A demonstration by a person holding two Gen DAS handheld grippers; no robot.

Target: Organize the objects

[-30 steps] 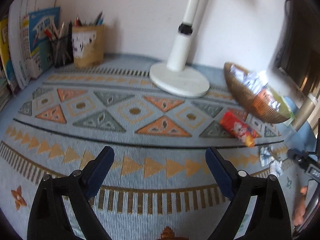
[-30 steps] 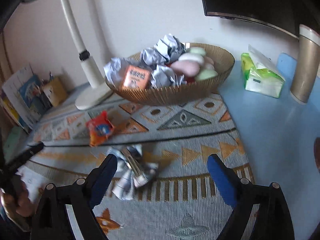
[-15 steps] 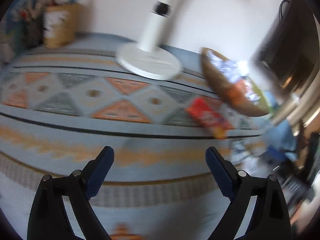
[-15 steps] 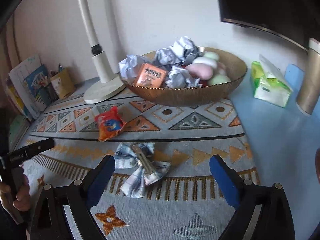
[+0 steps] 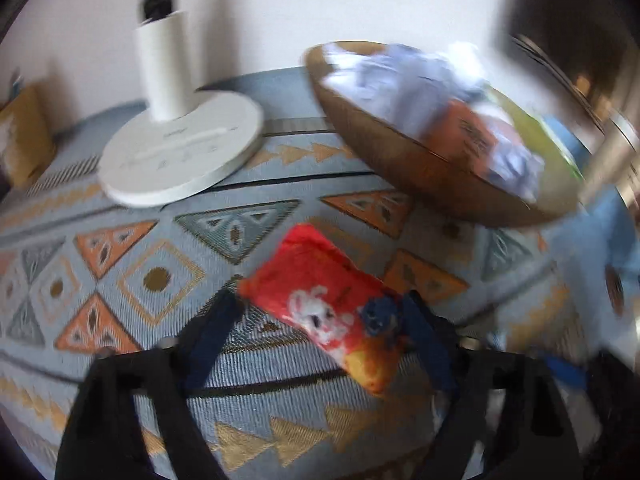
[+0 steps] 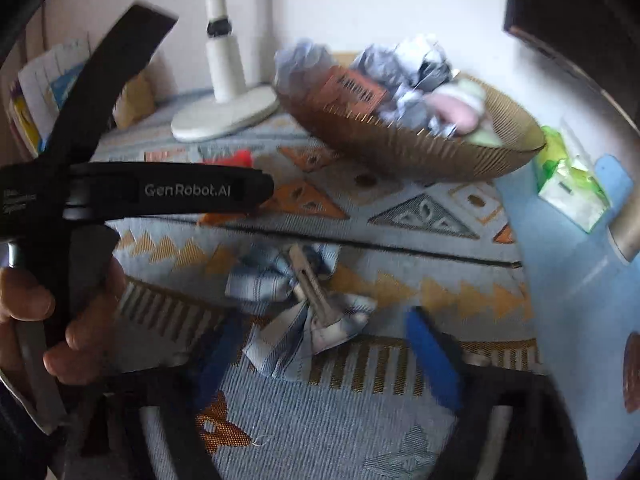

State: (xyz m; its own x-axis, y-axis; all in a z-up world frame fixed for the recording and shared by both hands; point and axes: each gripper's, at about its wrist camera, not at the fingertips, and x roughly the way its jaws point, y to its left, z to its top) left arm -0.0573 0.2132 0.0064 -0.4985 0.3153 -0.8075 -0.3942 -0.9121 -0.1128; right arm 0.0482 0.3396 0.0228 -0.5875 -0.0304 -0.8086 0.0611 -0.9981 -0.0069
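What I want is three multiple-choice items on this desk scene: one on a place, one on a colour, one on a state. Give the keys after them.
1. Where does the red snack packet lie?
A. in the bowl
B. on the patterned woven cloth
C. on the lamp's base

2. What colour is the round lamp base?
A. black
B. white
C. red

3. In what state is the brown woven bowl?
A. empty
B. overturned
C. filled with crumpled paper balls and other things

Key:
1 B, the packet lies flat on the cloth in front of the bowl.
2 B, the base and its post are white.
3 C, the paper heaps above its rim.
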